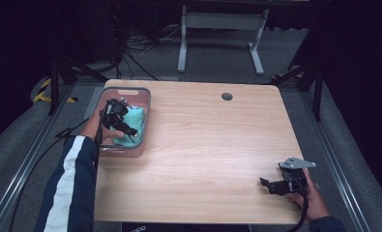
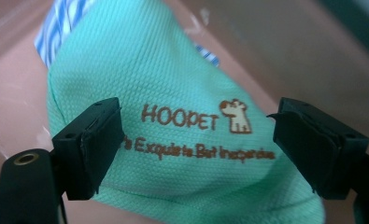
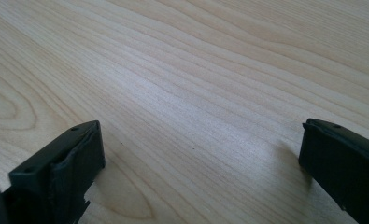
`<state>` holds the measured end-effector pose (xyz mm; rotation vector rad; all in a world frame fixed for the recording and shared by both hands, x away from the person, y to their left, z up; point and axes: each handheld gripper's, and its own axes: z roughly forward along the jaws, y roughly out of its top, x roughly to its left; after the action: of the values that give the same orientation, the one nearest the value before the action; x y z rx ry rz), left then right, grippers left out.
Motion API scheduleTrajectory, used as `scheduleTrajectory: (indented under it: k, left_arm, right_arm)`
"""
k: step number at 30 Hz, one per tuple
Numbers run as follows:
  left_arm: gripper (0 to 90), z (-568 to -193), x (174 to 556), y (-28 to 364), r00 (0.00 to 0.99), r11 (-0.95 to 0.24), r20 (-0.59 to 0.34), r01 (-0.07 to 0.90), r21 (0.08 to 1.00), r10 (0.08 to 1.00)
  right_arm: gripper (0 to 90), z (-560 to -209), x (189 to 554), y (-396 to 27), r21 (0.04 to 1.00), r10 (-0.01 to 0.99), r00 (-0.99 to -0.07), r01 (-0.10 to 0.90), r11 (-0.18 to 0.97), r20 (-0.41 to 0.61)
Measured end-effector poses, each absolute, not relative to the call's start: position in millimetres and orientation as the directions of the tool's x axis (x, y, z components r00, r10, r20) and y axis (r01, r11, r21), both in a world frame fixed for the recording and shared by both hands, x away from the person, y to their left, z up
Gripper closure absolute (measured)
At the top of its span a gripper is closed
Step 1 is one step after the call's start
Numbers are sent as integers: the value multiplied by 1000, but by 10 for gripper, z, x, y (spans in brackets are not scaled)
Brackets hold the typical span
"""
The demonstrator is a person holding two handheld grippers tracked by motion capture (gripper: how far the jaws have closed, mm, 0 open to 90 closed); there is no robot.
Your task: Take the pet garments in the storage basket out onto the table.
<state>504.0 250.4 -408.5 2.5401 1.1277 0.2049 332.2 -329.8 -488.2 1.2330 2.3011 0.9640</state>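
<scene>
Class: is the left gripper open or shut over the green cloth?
Open. The left gripper has its jaws spread wide either side of the green cloth.

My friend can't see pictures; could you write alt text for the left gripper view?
A mint-green cloth printed "HOOPET" with a small dog logo lies in a pinkish bin, between the open black jaws of the left tool. Blue-striped fabric peeks out behind.

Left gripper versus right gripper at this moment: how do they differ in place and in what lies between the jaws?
The left gripper is down in the pink bin at the table's far left; the right gripper sits low over the bare wooden table near its front right corner. The left gripper's jaws straddle a mint-green cloth printed HOOPET; the right gripper's jaws have only wood between them. Both are open and hand-held.
</scene>
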Motion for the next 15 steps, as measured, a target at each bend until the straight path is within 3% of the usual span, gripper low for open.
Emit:
scheduleTrajectory:
  k: [8,12,15]
  left_arm:
    - [156,-4323,5214,2464,608,-605,55,769,205,792]
    - [159,-4340,5239,2444,579,-573,26,799,184,815]
    - [229,-4343,5237,2470,574,-563,-5,804,189,819]
  right_arm:
    - [6,-4881,3321,-3297,711,832,-555,589,384,10]
    - [6,-4882,3323,-3298,710,831,-557,587,388,6]
    - [6,-4883,3322,-3297,711,831,-556,587,388,6]
